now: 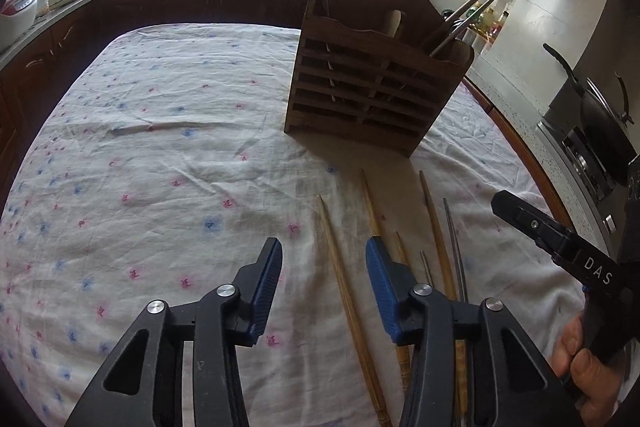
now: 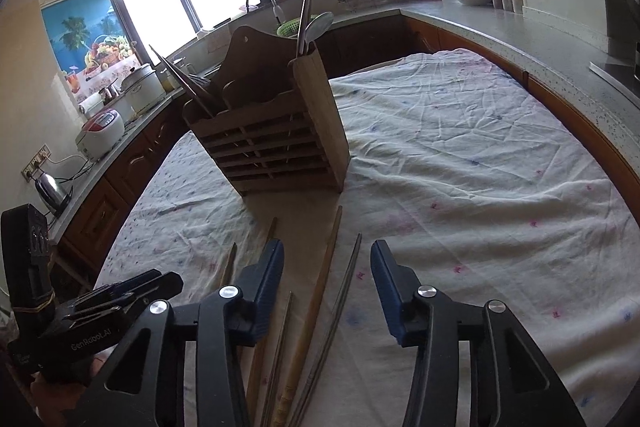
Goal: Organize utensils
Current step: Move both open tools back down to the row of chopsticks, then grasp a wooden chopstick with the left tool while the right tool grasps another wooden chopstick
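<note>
Chopsticks [image 1: 344,291] lengthwise on cloth [image 1: 160,147], tips toward wooden holder [image 1: 372,83].

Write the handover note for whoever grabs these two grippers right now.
Left gripper: open, holding nothing, above a bamboo chopstick.
Right gripper: open, holding nothing, above the metal chopsticks.
Wooden holder stands upright on the tablecloth, some utensils already standing in it.
Left to do: several loose chopsticks, bamboo and metal, lie on the cloth in front of the holder; none is gripped. Pick them up and stand them in the holder.
</note>
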Demonstrator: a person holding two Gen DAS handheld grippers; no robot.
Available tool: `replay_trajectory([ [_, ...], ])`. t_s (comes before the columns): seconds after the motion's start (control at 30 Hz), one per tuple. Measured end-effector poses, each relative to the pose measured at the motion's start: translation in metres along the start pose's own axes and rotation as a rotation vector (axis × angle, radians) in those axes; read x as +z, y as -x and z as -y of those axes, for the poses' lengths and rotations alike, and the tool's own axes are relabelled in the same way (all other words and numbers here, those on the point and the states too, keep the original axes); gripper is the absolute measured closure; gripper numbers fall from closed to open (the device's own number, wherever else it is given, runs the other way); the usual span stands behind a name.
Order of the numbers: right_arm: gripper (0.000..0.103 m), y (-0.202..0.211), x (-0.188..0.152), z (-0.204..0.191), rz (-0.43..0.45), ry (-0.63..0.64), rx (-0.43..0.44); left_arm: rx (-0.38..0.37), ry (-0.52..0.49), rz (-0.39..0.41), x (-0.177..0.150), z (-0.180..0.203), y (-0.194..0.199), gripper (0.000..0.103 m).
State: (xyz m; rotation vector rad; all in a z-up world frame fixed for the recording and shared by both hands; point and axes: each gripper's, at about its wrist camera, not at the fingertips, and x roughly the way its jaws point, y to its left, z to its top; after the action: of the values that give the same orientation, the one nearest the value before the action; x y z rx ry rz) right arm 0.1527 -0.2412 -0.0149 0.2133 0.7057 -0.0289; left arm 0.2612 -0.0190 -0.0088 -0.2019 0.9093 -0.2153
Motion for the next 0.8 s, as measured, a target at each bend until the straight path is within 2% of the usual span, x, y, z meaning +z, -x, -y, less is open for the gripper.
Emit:
replay_trajectory([
  [0.07, 0.067, -0.012, 0.004, -0.003, -0.023, 0.007, 0.002, 0.008, -0.004, -0.020, 0.006, 0.000, -0.011, 0.067],
  [0.3, 0.072, -0.054, 0.016, -0.006, -0.097, 0.024, -0.016, 0.007, -0.004, -0.066, 0.019, 0.000, -0.041, 0.070],
  [0.37, 0.074, -0.066, 0.018, -0.006, -0.119, 0.036, -0.030, 0.006, -0.012, -0.091, 0.021, 0.002, -0.050, 0.075],
  [0.43, 0.076, -0.078, 0.020, -0.006, -0.140, 0.049, -0.049, 0.010, -0.022, -0.114, 0.021, 0.004, -0.060, 0.076],
  [0.57, 0.083, -0.098, 0.019, -0.002, -0.181, 0.061, -0.091, 0.041, -0.062, -0.093, 0.020, 0.012, -0.065, 0.078],
  [0.6, 0.083, -0.098, 0.018, -0.004, -0.171, 0.075, -0.099, 0.052, -0.069, -0.086, 0.018, 0.014, -0.066, 0.080],
  [0.67, 0.084, -0.099, 0.017, -0.008, -0.173, 0.106, -0.121, 0.082, -0.096, -0.069, 0.016, 0.018, -0.068, 0.091],
  [0.73, 0.089, -0.101, 0.015, -0.014, -0.167, 0.152, -0.155, 0.092, -0.110, -0.059, 0.015, 0.020, -0.069, 0.096],
  [0.8, 0.094, -0.101, 0.014, -0.016, -0.165, 0.165, -0.167, 0.091, -0.113, -0.056, 0.014, 0.020, -0.070, 0.097],
])
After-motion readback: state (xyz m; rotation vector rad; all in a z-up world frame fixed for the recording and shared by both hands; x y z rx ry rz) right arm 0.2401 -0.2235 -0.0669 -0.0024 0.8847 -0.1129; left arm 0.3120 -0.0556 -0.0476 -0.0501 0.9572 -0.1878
